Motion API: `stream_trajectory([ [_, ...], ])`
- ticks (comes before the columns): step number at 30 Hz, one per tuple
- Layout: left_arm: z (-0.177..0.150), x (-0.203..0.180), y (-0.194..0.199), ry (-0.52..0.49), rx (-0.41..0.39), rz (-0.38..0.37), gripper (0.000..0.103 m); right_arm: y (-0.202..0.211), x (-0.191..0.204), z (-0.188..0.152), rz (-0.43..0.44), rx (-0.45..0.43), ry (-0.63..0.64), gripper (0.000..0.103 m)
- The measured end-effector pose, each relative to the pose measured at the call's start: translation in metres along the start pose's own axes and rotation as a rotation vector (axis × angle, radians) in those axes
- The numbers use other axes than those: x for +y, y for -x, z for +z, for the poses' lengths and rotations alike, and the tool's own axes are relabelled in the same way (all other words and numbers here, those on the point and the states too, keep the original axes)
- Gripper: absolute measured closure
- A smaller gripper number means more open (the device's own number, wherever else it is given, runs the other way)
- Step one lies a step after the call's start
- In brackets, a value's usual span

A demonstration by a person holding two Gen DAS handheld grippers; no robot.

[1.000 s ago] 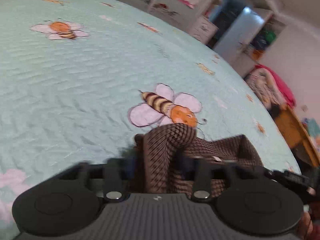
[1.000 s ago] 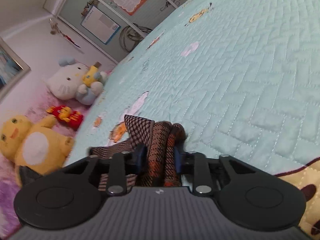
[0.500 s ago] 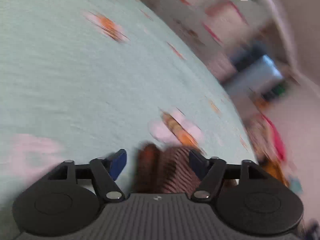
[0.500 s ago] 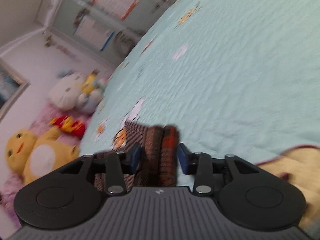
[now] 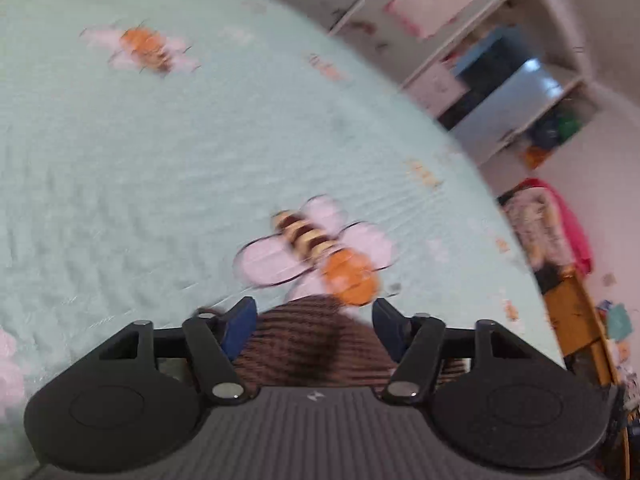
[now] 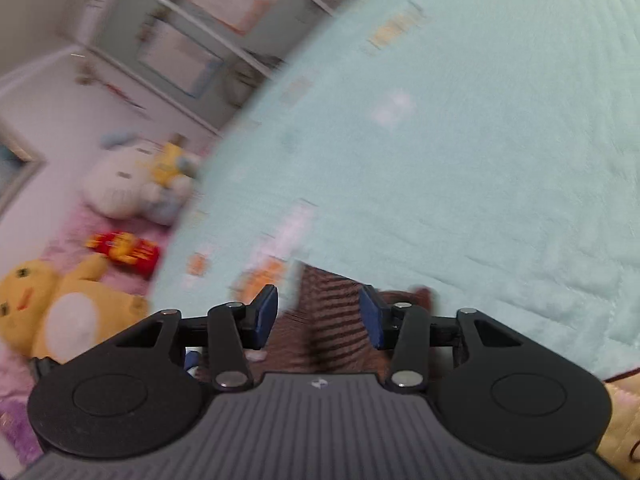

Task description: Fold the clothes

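Both grippers hover over the mint bedspread (image 5: 160,168). Left gripper (image 5: 314,320): jaws parted, lately closing slightly, pads clear of the brown checked garment (image 5: 312,344) lying between them, just below the printed bee (image 5: 320,248). Right gripper (image 6: 318,314): jaws likewise parted and narrowing, garment between them, unpressed.

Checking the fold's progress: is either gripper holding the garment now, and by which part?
Neither. The left gripper and right gripper stand open astride the brown checked garment, pads clear after a closing twitch.
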State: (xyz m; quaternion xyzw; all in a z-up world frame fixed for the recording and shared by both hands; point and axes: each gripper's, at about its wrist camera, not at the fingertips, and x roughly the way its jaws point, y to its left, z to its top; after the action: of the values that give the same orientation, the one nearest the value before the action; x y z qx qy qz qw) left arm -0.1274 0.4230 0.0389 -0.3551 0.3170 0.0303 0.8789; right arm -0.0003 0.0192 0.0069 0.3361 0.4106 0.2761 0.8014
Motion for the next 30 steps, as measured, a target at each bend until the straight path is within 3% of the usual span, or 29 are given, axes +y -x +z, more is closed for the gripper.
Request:
stream_trajectory([
  [3, 0.005, 0.005, 0.023, 0.052, -0.075, -0.038, 0.035, 0.019, -0.001, -0.001, 0.079, -0.053, -0.038, 0.058],
  [8, 0.000, -0.001, 0.079, 0.144, -0.164, -0.058, 0.033, 0.057, 0.018, -0.017, 0.069, -0.087, -0.005, 0.047],
  [10, -0.010, -0.009, 0.098, 0.140, -0.152, -0.062, 0.032, 0.068, 0.032, -0.028, 0.042, -0.064, 0.036, 0.037],
  [16, -0.053, -0.031, 0.129, 0.019, -0.120, -0.048, 0.027, 0.100, 0.054, -0.067, -0.042, -0.032, 0.197, 0.033],
  [19, -0.063, -0.010, 0.123, 0.013, -0.143, 0.049, 0.020, 0.107, 0.033, -0.067, -0.069, -0.044, 0.182, 0.031],
  [22, -0.059, 0.027, 0.104, 0.173, -0.112, 0.045, 0.020, 0.100, 0.003, -0.060, -0.079, -0.046, 0.115, 0.030],
  [25, -0.050, 0.045, 0.076, 0.226, -0.065, -0.022, 0.020, 0.075, -0.021, -0.050, -0.046, -0.004, 0.054, 0.030],
  [30, -0.038, 0.056, 0.040, 0.240, -0.038, -0.150, 0.016, 0.040, -0.020, -0.034, 0.045, 0.018, 0.126, 0.028],
])
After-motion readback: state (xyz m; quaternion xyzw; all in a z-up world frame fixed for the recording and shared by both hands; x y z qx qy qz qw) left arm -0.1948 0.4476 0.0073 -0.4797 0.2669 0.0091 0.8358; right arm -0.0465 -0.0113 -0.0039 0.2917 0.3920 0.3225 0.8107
